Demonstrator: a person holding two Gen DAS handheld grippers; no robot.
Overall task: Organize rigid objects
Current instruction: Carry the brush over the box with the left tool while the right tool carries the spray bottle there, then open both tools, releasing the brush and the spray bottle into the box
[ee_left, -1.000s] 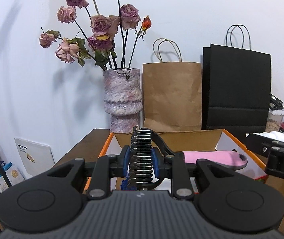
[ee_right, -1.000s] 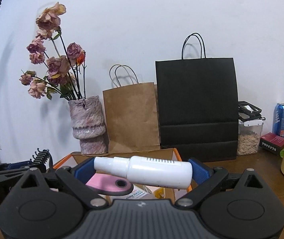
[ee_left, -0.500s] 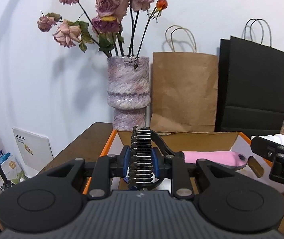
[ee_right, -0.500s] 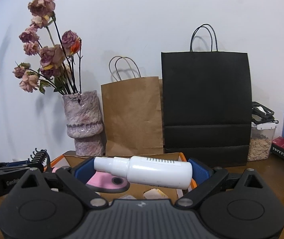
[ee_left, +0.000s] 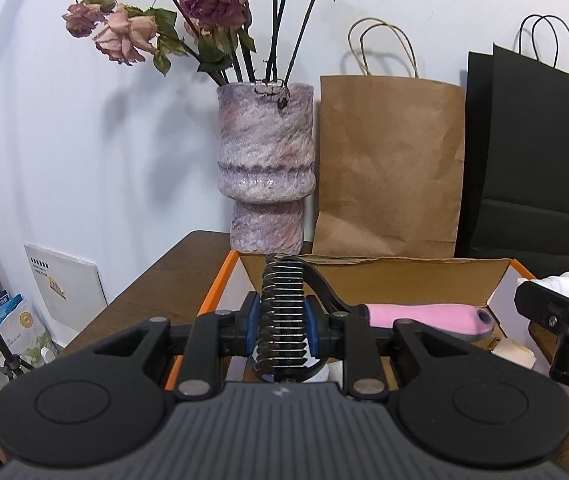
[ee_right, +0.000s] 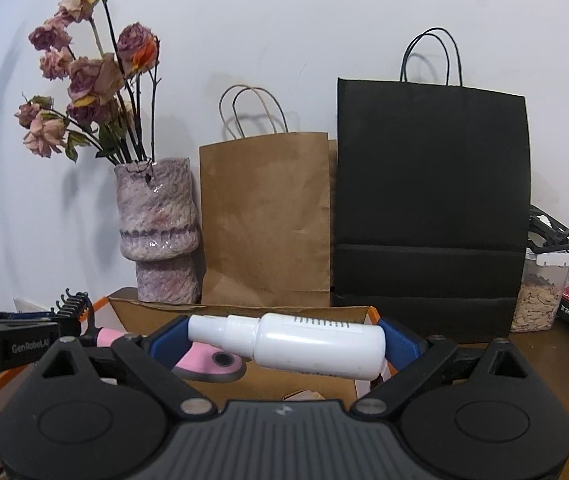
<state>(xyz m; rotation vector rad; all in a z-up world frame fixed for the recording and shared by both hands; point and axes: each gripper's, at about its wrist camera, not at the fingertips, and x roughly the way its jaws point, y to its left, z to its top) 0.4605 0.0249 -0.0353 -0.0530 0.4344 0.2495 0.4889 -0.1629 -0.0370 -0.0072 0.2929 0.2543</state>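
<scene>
Both hands have carried their loads closer to the orange-edged cardboard box [ee_left: 404, 276] at the bench's back edge. The left gripper [ee_left: 283, 322] stays clamped on the pink-handled metal-toothed comb [ee_left: 424, 316], the right gripper [ee_right: 284, 340] on the white plastic spray bottle [ee_right: 304, 340]; both hover over the box, so dropping them in looks next.

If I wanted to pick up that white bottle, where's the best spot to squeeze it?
Probably the way the right hand-held gripper holds it now: the white bottle lies sideways, with one blue pad on its nozzle end and the other on its flat bottom. Gripping end to end likely keeps the smooth round body from rolling. Squeezing the wide middle from above could work too.
</scene>
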